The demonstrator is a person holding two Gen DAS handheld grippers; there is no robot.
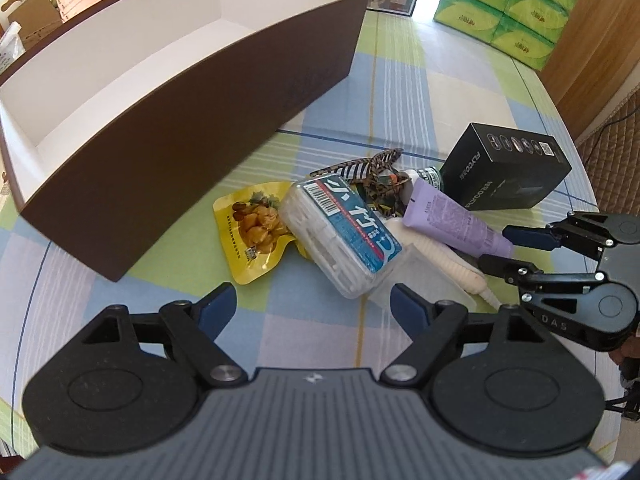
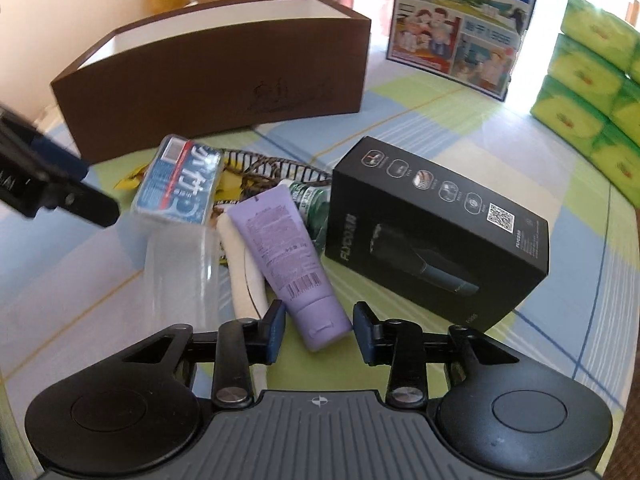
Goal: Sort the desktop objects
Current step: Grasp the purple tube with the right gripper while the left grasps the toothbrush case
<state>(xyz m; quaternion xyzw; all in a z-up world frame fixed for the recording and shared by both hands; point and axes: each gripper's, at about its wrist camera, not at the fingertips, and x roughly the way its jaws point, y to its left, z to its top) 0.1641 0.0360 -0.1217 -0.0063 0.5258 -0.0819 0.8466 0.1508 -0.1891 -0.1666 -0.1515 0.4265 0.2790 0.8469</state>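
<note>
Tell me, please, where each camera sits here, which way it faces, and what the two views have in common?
Left wrist: rides the left gripper, open above the checked tablecloth, facing the brown box; the right gripper enters at right.
Right wrist: rides the right gripper, open, straddling the purple tube's cap end; the left gripper's fingers show at left.
Shared: brown box, purple tube, cotton swab box, black carton.

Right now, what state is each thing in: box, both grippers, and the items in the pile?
Brown box: open-topped, nothing visible inside.
Left gripper: open, holding nothing.
Right gripper: open, straddling the purple tube's cap end.
Purple tube: lying flat, capped.
Black carton: closed, lying on the table.
Floss pick case: closed, tilted on the pile.
Yellow snack pouch: lying flat.
</note>
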